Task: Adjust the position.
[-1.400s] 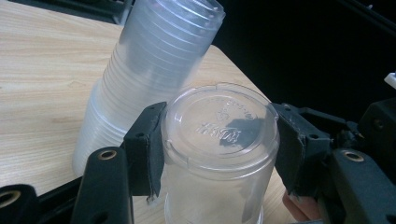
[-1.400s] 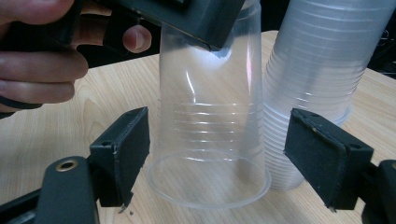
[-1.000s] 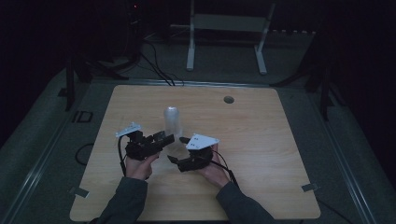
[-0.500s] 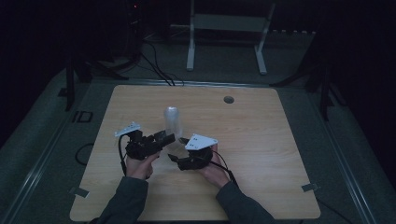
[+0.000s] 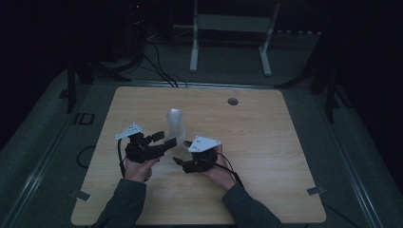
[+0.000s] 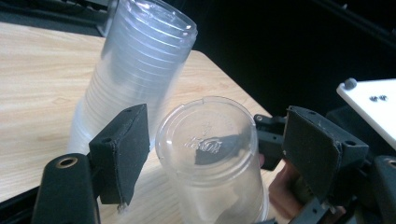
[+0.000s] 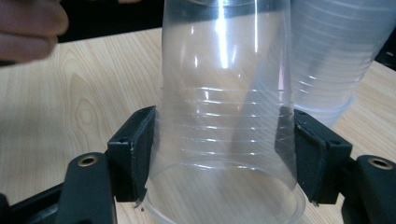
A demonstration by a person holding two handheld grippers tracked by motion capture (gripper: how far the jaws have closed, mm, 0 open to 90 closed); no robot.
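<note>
Clear ribbed plastic cup [image 7: 224, 121] upside down, right gripper [image 7: 224, 154] jaws pinching it, left gripper [image 6: 219, 154] jaws just spread around it.

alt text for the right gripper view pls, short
The right gripper clamps a clear plastic cup, upside down, near its rim, just above a wooden table. A stack of clear cups stands behind it at right.

Dim lab: bare wooden table [image 5: 266, 142], floor cables [image 5: 159, 71], metal stand [image 5: 230, 33].
</note>
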